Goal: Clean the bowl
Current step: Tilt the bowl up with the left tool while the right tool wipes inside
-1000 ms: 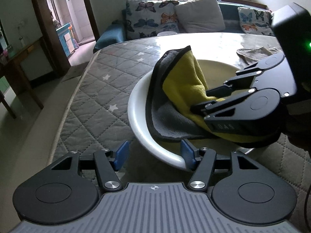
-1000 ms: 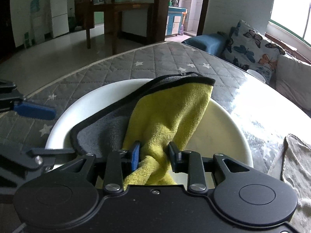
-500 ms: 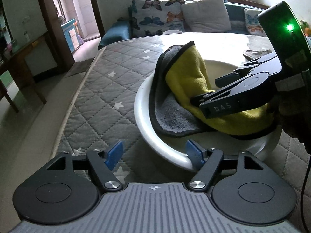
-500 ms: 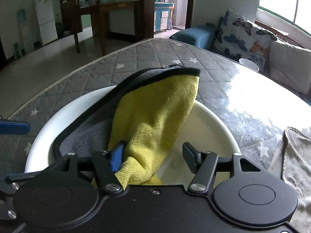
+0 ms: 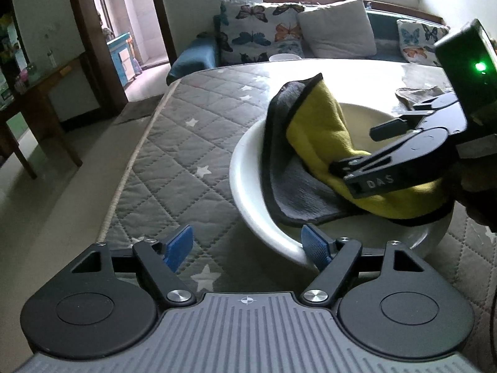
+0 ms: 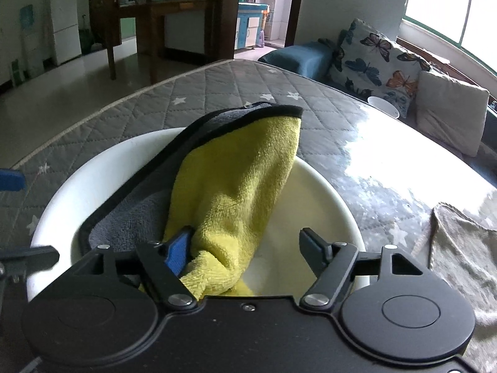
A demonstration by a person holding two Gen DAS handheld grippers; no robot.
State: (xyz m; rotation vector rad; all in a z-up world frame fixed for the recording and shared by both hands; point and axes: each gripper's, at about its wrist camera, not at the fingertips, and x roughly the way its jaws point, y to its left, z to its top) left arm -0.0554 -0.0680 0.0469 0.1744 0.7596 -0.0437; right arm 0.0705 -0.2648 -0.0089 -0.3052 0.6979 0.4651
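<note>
Bowl (image 6: pixel 102 174) on quilted counter (image 5: pixel 174 155), yellow/grey cloth (image 6: pixel 236 186) draped inside. R tongs (image 6: pixel 245 248) released, cloth against one finger. L tongs (image 5: pixel 245 244) released, straddling bowl rim.

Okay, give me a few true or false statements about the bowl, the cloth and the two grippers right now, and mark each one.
1. The yellow and grey cloth lies partly inside the white bowl. True.
2. The right gripper is clamped shut on the cloth. False: it is open, with the cloth beside one finger.
3. The left gripper is open, holding nothing. True.
4. The bowl sits on a bare wooden floor. False: it rests on a quilted grey star-patterned surface.
</note>
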